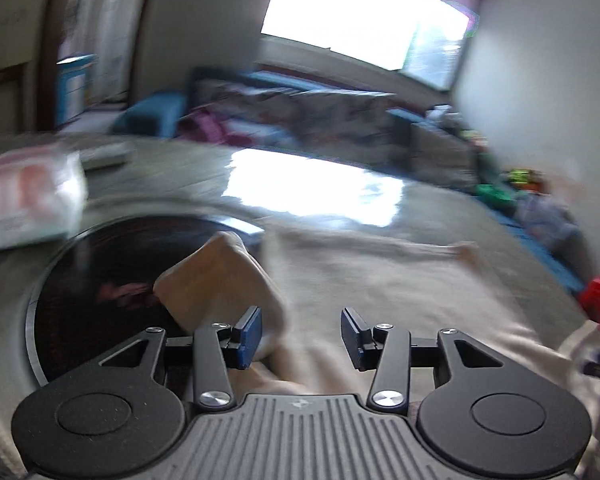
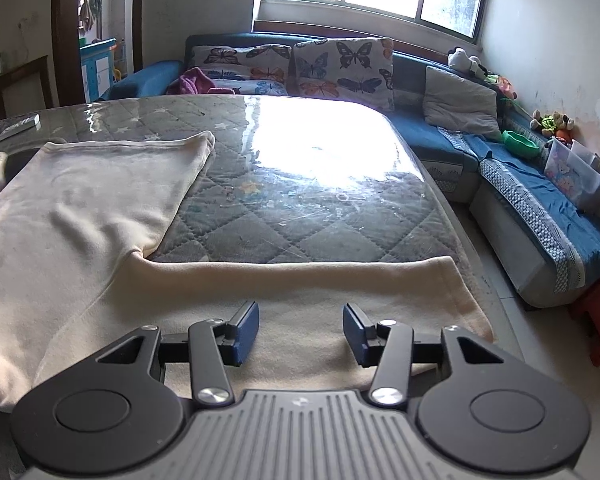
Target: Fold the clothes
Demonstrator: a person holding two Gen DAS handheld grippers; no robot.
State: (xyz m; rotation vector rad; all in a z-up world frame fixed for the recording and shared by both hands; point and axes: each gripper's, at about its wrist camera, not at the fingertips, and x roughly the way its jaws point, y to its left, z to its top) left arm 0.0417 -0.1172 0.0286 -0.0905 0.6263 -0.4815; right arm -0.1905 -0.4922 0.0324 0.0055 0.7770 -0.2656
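A cream garment (image 2: 80, 216) lies spread flat on the desk (image 2: 300, 208), whose quilted cover sits under a clear glossy sheet. One sleeve (image 2: 320, 280) stretches toward the desk's right edge. The right gripper (image 2: 301, 332) hovers over that sleeve, fingers released and empty. The left gripper (image 1: 301, 334) hangs above the garment's other side, fingers apart, grasping nothing; its view is blurred. A blue sofa (image 2: 500, 160) stands beyond.

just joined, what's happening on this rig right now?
A person holds two handheld grippers over a cream garment spread on a quilted table. The right gripper hovers over a sleeve laid out flat, jaws open and empty. The left gripper is also open; its view is motion-blurred, with a bunched sleeve end ahead. Folding has barely begun.
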